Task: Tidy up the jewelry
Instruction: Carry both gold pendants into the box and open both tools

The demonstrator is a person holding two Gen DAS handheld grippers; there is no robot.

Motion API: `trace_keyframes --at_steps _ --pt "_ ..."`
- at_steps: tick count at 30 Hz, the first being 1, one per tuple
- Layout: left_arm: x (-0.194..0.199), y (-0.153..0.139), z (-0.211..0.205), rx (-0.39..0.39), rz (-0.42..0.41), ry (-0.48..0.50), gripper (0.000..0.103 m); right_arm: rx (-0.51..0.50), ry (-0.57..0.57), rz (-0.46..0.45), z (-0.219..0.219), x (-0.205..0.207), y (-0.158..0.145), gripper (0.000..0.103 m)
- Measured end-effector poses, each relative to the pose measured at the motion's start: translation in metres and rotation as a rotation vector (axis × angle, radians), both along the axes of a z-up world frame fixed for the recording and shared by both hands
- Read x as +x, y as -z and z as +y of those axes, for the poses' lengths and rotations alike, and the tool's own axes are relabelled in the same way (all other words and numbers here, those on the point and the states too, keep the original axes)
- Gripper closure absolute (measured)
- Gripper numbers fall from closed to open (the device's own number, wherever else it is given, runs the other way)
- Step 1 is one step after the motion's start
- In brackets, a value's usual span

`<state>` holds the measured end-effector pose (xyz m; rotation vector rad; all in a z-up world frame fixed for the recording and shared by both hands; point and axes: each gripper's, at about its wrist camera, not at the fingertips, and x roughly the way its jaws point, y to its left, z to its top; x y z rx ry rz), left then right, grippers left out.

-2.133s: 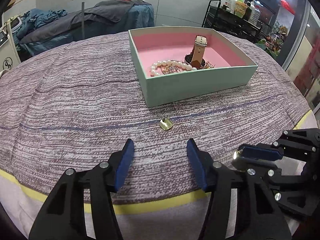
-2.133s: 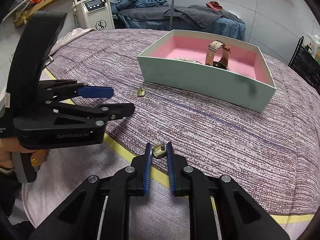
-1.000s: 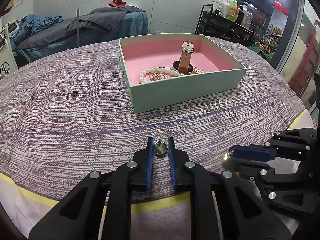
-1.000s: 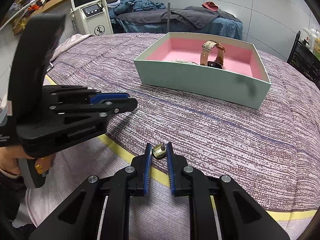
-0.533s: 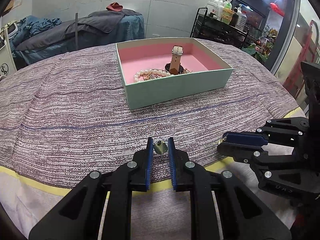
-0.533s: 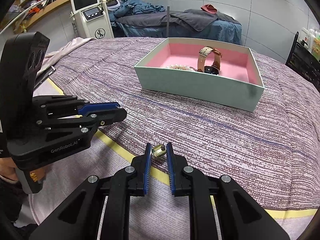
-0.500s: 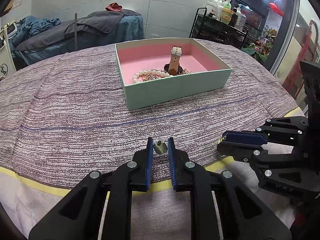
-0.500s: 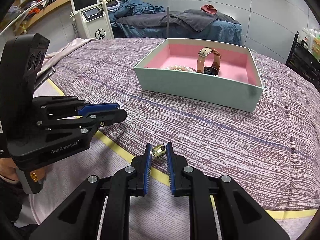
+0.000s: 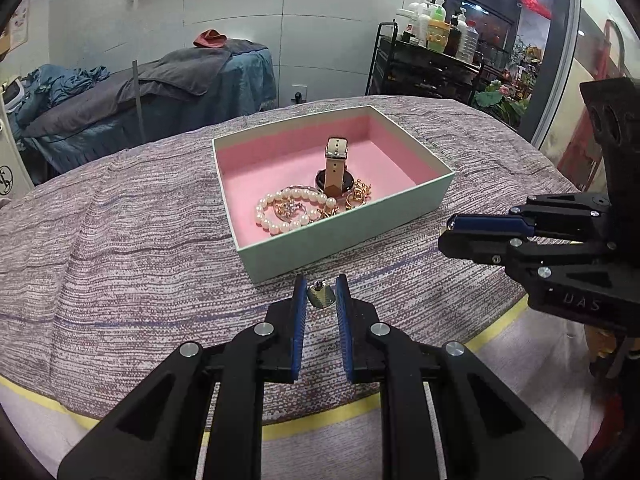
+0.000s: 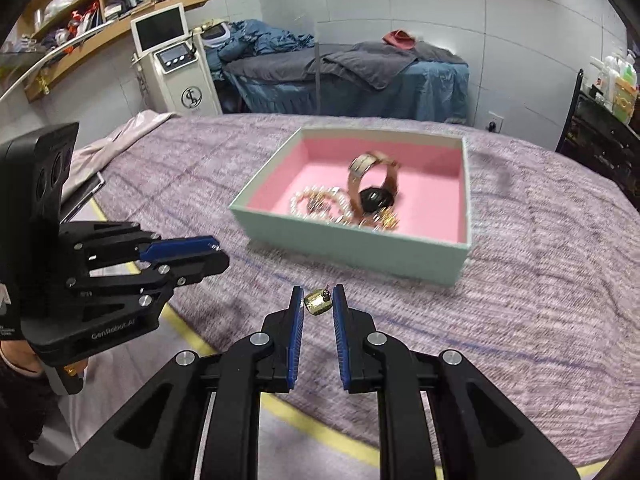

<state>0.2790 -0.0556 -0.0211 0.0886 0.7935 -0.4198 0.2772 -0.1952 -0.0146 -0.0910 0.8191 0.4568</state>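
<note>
Lifting closer to the box (image 9: 344,236), each hand-held gripper (image 9: 321,296) (image 10: 317,302) now holds a gold earring (image 9: 321,297) (image 10: 317,303), ready to drop in.

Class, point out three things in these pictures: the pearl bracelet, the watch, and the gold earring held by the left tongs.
pearl bracelet (image 9: 280,222): left wrist view, on its front beads.
watch (image 9: 336,160): left wrist view, on the tan strap.
gold earring (image 9: 321,297): left wrist view, on its flat gold face, between the left tongs (image 9: 321,294).
</note>
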Motion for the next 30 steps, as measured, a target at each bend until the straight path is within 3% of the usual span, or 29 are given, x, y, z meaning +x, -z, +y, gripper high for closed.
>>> trace_keyframes --at_steps 13,19,30 --pt "0.058 -0.022 -0.006 -0.010 -0.012 -0.041 0.088 -0.047 0.050 -0.071 0.002 0.047 -0.013 0.089" --pt "0.097 -0.009 -0.014 -0.005 0.069 -0.027 0.088 -0.066 0.051 -0.032 0.008 0.073 -0.006 0.089" --pt "0.120 0.012 -0.031 0.065 0.113 0.000 0.088 -0.114 0.060 0.017 0.009 0.102 0.010 0.089"
